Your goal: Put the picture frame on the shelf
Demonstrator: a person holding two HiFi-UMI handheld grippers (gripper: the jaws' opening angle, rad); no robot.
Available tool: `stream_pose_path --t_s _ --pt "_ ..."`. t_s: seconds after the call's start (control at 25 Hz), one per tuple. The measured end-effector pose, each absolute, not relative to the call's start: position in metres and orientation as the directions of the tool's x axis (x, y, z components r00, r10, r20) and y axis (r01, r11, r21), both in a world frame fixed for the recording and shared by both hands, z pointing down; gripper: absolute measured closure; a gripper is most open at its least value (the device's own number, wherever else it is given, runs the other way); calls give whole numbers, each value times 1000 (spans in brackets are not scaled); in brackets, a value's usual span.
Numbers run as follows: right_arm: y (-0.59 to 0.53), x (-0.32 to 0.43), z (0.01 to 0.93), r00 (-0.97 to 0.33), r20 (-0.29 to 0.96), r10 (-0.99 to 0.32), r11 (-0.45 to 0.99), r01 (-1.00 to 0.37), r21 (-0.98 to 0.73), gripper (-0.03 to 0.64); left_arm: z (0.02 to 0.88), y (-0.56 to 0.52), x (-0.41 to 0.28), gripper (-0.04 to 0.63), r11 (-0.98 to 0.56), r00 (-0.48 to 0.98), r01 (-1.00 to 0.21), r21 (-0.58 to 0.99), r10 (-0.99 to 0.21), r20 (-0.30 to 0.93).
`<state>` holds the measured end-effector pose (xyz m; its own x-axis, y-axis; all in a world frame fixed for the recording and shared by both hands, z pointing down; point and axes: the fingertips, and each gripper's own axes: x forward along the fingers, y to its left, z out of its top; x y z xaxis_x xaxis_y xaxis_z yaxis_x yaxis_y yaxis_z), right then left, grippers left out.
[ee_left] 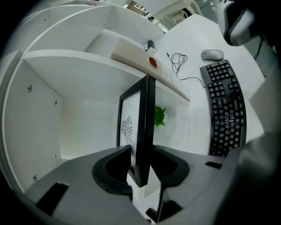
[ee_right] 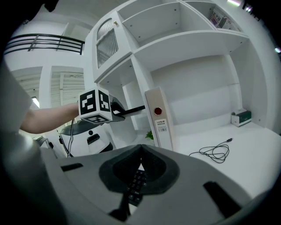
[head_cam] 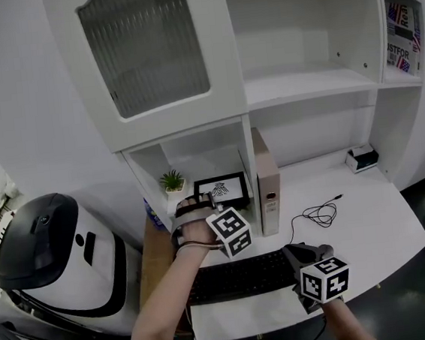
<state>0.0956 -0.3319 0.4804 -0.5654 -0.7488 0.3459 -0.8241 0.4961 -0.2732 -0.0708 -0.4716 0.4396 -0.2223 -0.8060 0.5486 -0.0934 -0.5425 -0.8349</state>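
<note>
1. White shelving rose over a white desk (head_cam: 368, 217). The picture frame (head_cam: 220, 191) stood upright in the low cubby (head_cam: 196, 153), just beside a small plant (head_cam: 172, 181).
2. The left gripper (ee_left: 141, 160) straddled the frame's near edge with its jaws apart and the pads apparently not pressing. The frame ran edge-on, straight ahead along the jaws.
3. The right gripper (ee_right: 140, 151) hung well apart, above the keyboard (head_cam: 239, 276), with its jaws together and empty.
4. Placement looked done, and backing out along the frame's own plane seemed the safest move.

Black picture frame (head_cam: 220, 191) stands upright low in the shelf (head_cam: 248, 148).
</note>
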Motion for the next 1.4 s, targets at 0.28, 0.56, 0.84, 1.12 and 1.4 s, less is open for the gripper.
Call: stream_pose_path --t_s 0.28,0.56,0.84,1.12,1.4 --pt "-333 99 481 -563 346 -751 492 -826 -277 617 439 -478 -69 466 -532 -241 -150 -833 -798 553" --pt "-332 100 483 -564 353 -747 493 -825 -277 617 435 -474 -69 441 -509 -206 -222 -832 -809 550" --pt "-330 93 480 -578 345 -740 510 -816 -273 617 409 -450 -62 416 -419 -104 -279 -864 -881 461" --pt "-323 82 475 -593 333 -733 527 -805 -272 617 397 -418 -69 417 -365 -62 -396 -843 -905 421" --pt "-313 72 468 -603 318 -732 543 -798 -263 617 406 -385 -81 432 -347 -24 -560 -753 -901 433"
